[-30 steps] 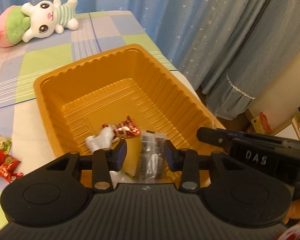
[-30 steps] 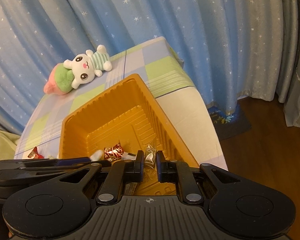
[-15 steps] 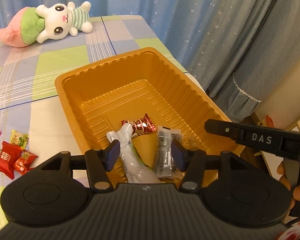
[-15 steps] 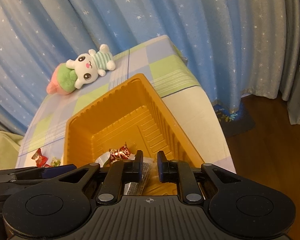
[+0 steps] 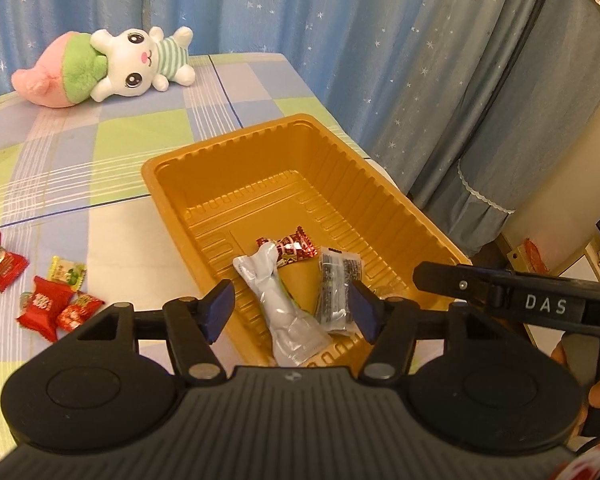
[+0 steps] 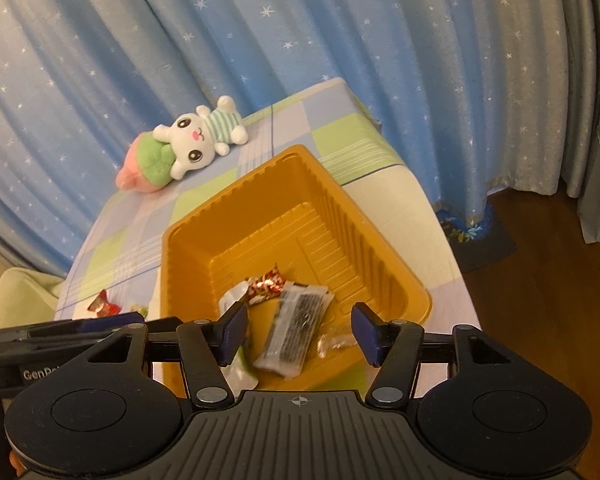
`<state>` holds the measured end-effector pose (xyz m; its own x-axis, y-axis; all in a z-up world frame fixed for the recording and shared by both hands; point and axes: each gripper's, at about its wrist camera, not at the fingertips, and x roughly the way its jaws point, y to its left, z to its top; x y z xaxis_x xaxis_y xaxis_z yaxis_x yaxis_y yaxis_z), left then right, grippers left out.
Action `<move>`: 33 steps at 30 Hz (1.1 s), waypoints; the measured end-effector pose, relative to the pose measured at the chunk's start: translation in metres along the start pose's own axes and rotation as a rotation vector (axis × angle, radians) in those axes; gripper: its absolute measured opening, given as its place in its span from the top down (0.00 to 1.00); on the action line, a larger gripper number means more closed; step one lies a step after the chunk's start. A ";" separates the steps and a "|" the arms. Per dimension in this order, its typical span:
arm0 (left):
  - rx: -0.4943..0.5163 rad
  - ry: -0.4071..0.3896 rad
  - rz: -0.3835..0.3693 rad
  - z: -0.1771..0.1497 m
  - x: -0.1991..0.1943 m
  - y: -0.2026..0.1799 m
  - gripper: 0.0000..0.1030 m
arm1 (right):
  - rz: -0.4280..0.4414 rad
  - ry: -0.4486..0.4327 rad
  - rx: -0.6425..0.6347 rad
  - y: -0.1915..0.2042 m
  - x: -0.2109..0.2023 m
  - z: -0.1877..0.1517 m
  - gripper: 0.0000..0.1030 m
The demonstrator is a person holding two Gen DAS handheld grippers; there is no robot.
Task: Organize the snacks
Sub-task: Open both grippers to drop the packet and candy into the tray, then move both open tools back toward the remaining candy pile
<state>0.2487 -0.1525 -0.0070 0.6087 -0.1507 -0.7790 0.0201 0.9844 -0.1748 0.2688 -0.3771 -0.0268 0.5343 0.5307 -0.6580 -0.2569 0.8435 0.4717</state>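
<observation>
The left gripper (image 5: 292, 312) was held wide open above the near end of the orange tray (image 5: 168, 200), with nothing between its fingers. The right gripper (image 6: 300, 334) was likewise spread wide and empty, poised over the same near end of the tray from the other side.

Four snacks were seen inside the tray, all gathered toward its near end. A white pouch (image 5: 280, 316) lay lengthwise, its far end overlapping a red candy (image 5: 290, 245). Just beside the pouch, on its right, a clear packet with dark contents (image 5: 334, 292) was laid flat on the tray floor. A small clear wrapper (image 6: 334, 342) was seen in the right wrist view near the tray's near right corner, close to the dark packet. The far half of the tray was left bare.

On the tablecloth (image 5: 100, 152), left of the tray and well apart from it, five loose candies were scattered: a red one (image 5: 0, 258) farthest left, a yellow-green one (image 5: 67, 274), and a cluster of red ones (image 5: 56, 306) touching each other.

A plush rabbit (image 5: 112, 66) was laid on its side at the far end of the table, near the blue starred curtain (image 5: 340, 20).
</observation>
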 end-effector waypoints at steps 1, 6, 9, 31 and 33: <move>-0.003 -0.003 -0.001 -0.001 -0.003 0.002 0.42 | 0.000 0.001 -0.002 0.002 -0.002 -0.002 0.43; -0.013 -0.012 0.006 -0.012 -0.019 0.014 0.42 | 0.002 0.004 -0.009 0.014 -0.007 -0.010 0.41; -0.026 -0.012 0.017 -0.019 -0.027 0.024 0.42 | 0.011 0.007 -0.017 0.023 -0.010 -0.016 0.40; -0.140 0.009 0.121 -0.078 -0.084 0.133 0.41 | 0.100 0.104 -0.136 0.129 0.017 -0.070 0.37; -0.149 0.008 0.129 -0.080 -0.087 0.143 0.41 | 0.105 0.114 -0.146 0.139 0.023 -0.073 0.37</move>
<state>0.1351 -0.0058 -0.0121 0.5921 -0.0256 -0.8055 -0.1757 0.9714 -0.1600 0.1864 -0.2422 -0.0194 0.4060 0.6155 -0.6755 -0.4247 0.7816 0.4569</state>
